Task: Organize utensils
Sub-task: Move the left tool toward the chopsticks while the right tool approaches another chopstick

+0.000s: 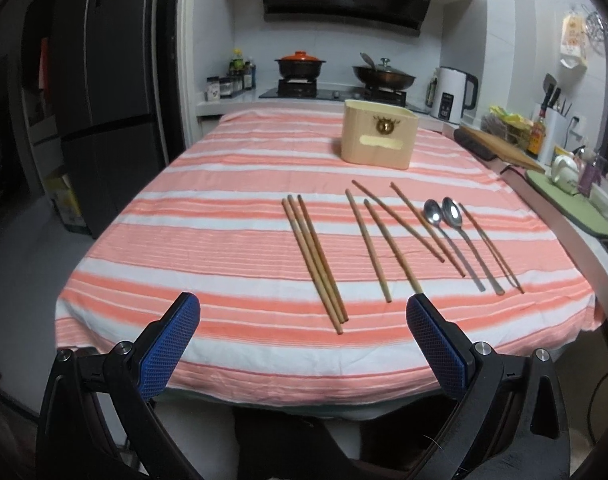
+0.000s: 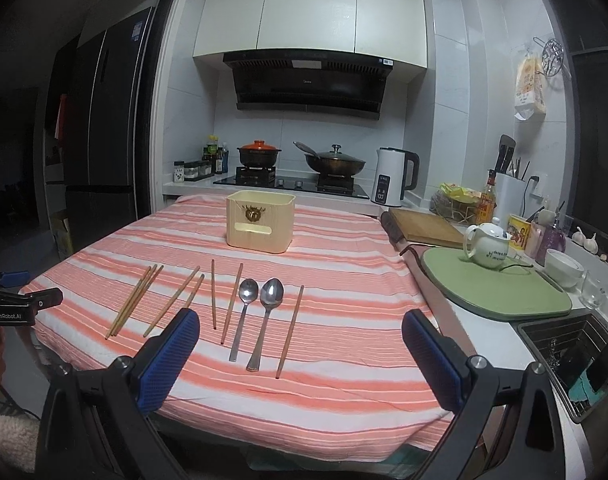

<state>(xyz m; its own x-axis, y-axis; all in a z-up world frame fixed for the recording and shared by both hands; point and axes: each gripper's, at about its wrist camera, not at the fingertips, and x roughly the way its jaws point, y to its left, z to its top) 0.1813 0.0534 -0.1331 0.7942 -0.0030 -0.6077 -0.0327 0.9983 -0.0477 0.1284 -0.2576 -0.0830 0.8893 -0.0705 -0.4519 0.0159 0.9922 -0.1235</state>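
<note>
I am holding both tools back at the near edge of the bench (image 1: 231, 168), and nothing is sorted yet, as far as I can judge. My left hand-held gripper (image 1: 304, 320) is spread wide with nothing between its blue pads; my right hand-held gripper (image 2: 299, 334) is gaping just as wide and empty.

All the utensils are lying loose on the striped cloth: a bundle of three chopsticks (image 1: 314, 258) touching one another on the left, four more chopsticks (image 1: 384, 240) scattered and partly crossing in the middle, then two spoons (image 2: 257, 316) side by side and a last lone chopstick (image 2: 289, 332) on the right. The wooden holder box (image 2: 260, 222) is standing upright at the far side, well apart from them, so every piece is waiting to be carried there.

I am not seeing inside the box from either view, so I cannot tell whether it is holding anything. My right finger is covering the near end of one middle chopstick.
</note>
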